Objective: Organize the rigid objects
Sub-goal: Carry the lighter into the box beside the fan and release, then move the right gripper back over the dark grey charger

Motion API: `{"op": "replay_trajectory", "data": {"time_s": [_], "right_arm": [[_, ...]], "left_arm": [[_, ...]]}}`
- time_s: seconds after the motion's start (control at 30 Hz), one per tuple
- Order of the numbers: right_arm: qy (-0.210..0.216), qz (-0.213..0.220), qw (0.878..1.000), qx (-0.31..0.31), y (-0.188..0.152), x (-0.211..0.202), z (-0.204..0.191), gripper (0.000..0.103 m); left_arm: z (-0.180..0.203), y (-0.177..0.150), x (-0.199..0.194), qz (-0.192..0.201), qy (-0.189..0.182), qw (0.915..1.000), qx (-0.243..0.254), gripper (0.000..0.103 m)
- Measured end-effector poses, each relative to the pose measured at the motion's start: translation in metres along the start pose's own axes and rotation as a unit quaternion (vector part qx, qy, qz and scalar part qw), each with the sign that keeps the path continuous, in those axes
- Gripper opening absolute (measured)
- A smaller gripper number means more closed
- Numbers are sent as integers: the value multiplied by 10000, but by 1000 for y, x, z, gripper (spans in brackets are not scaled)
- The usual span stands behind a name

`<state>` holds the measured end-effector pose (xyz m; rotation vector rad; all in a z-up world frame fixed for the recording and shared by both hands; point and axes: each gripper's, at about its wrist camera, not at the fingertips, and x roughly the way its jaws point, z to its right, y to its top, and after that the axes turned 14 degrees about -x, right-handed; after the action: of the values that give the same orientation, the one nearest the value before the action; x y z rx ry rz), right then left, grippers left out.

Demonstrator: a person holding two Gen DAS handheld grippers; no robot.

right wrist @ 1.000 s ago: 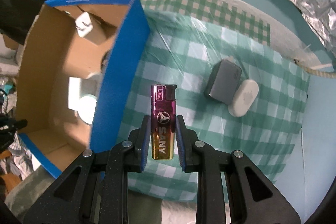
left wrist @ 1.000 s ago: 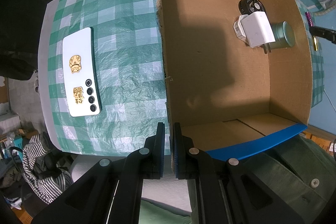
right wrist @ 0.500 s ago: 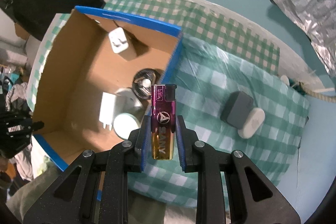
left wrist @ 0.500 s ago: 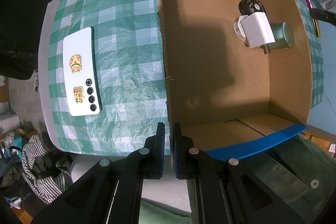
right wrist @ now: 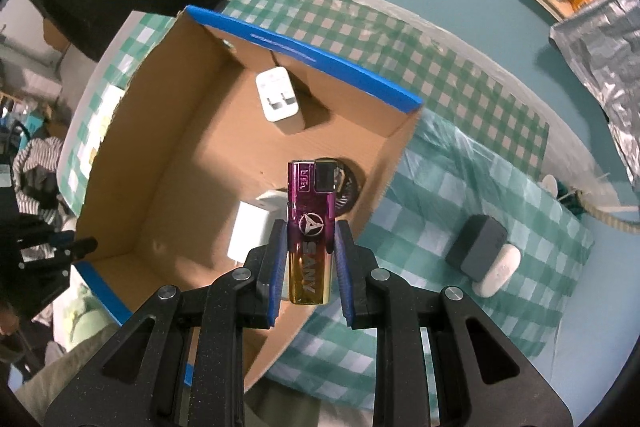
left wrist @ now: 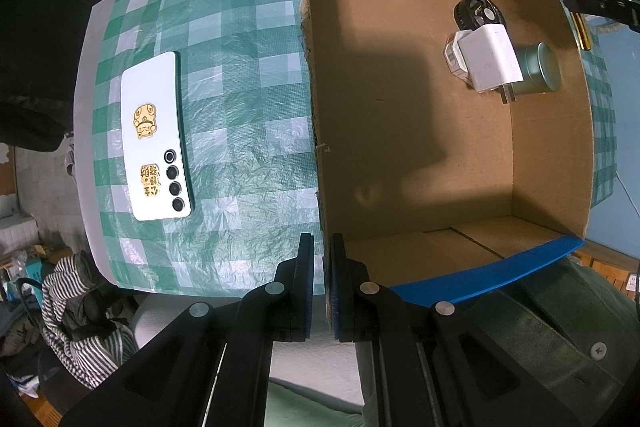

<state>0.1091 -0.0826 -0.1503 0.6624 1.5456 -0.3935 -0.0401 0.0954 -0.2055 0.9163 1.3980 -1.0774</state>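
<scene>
We hold the lighter (right wrist: pixel 310 233) over the cardboard box (right wrist: pixel 320 61), near its right wall, the right gripper (right wrist: pixel 311 259) pinching its lower body; it looks light, stiff and glossy, so likely slippery, and flat sides suit the pads best. Our left gripper (left wrist: pixel 323 283) is clamped on the box's left wall

A table under a green-and-white checked cloth (left wrist: pixel 240 99) is carrying everything. A cardboard box (right wrist: pixel 160 163) with blue outer walls is sitting on the cloth. Well apart from the box on one side, a white phone (left wrist: pixel 154 135) is lying camera-side up. On the box's other side, a grey case (right wrist: pixel 478 247) and a white case (right wrist: pixel 500 271) are lying, touching each other.
</scene>
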Motion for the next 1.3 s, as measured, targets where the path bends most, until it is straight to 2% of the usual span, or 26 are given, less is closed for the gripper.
{"op": "replay_trajectory", "data": {"time_s": [0.7, 0.87, 0.97, 1.2, 1.3], "right_arm": [[55, -489, 9987, -91, 9, 49, -9, 22], [33, -444, 9990, -90, 8, 52, -8, 22], [-21, -423, 9991, -75, 8, 49, -6, 33], [-106, -217, 9997, -71, 8, 31, -4, 50], [-130, -129, 9998, -76, 8, 22, -2, 52]], "left_arm": [[-1, 0, 0, 0, -5, 10000, -6, 7], [-1, 0, 0, -1, -1, 10000, -4, 7], [-1, 0, 0, -2, -2, 10000, -5, 7], [-1, -1, 0, -4, 0, 10000, -6, 7], [-1, -1, 0, -8, 7, 10000, -3, 7]]}}
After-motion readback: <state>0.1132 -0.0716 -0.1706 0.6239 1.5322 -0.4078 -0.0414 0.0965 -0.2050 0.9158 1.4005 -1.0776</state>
